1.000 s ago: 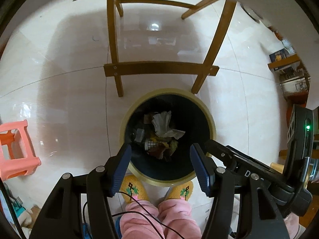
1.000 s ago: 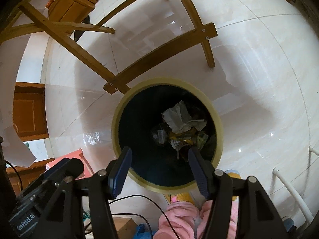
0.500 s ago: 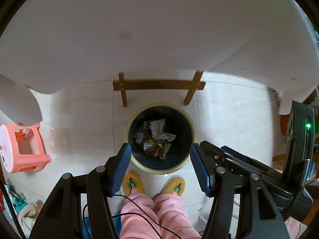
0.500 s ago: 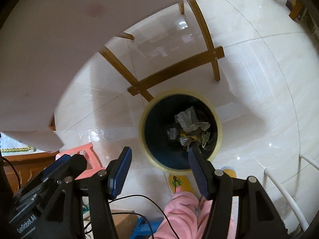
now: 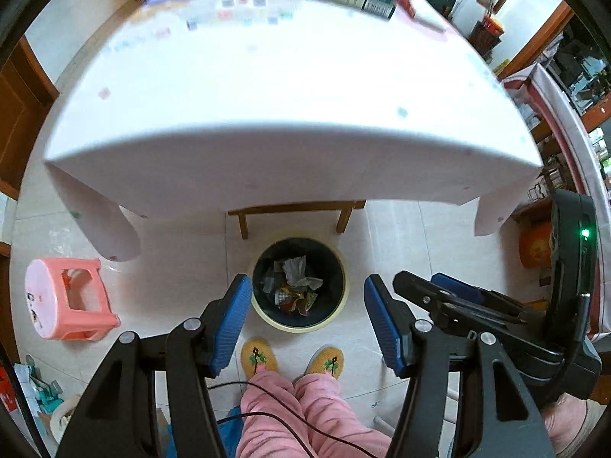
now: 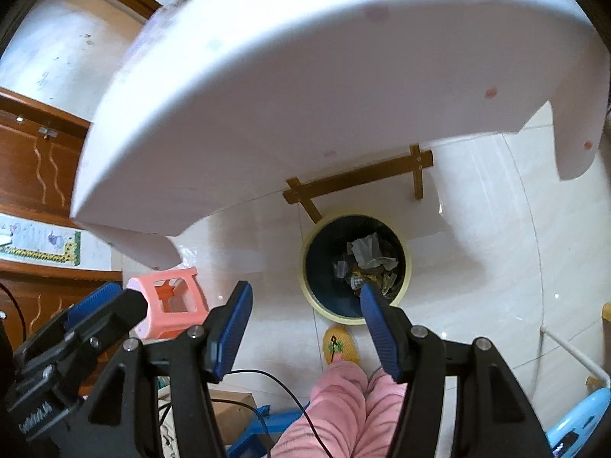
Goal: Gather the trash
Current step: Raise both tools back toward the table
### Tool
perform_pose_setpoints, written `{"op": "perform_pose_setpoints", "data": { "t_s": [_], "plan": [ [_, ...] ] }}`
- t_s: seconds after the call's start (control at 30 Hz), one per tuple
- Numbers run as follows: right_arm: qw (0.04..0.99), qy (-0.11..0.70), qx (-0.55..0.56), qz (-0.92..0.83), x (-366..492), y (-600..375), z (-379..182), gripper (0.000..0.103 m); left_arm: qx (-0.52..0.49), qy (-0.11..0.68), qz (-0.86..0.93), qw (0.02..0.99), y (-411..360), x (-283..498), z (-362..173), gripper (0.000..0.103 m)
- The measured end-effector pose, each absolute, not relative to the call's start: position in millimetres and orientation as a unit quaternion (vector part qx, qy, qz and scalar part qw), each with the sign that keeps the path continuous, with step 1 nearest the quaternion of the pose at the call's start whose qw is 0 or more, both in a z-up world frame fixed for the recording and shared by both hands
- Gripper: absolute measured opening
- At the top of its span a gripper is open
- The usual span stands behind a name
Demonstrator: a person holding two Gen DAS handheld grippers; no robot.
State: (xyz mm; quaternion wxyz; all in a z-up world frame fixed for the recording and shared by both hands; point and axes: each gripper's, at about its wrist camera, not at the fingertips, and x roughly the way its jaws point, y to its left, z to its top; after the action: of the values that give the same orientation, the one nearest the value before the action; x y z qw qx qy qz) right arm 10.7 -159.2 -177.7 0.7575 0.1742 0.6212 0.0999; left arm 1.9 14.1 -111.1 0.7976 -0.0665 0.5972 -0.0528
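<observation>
The left gripper (image 5: pixel 307 318) stands partly open with nothing between its blue pads; the right gripper (image 6: pixel 303 330) likewise stands partly open and empty. Both point steeply down at a round dark waste bin (image 5: pixel 343 297) with a pale yellow rim, standing on the tiled floor just ahead of the person's yellow slippers (image 5: pixel 259 357). Inside the bin lies crumpled trash (image 5: pixel 296 284): a grey-white tissue on top of mixed wrappers. The bin sits just outside the edge of a table under a white tablecloth (image 5: pixel 290 114). A pink plastic stool (image 5: pixel 65 297) stands well apart to the left.
</observation>
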Motion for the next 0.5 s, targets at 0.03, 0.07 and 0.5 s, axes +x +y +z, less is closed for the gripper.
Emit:
{"op": "perform_pose_setpoints", "data": {
  "t_s": [0.03,0.07,0.5],
  "plan": [
    [0.763,0.615,0.17,0.104,9,-159,-166,0.059,-0.067,0.593,-0.051,0.801,15,-1,-101,0.06],
    [0.766,0.612,0.167,0.107,7,-159,-158,0.059,-0.069,0.587,-0.049,0.805,17,-2,-90,0.06],
    [0.822,0.535,0.114,0.157,14,-159,-28,0.059,-0.081,0.525,-0.037,0.846,12,-14,20,0.06]
  ]
}}
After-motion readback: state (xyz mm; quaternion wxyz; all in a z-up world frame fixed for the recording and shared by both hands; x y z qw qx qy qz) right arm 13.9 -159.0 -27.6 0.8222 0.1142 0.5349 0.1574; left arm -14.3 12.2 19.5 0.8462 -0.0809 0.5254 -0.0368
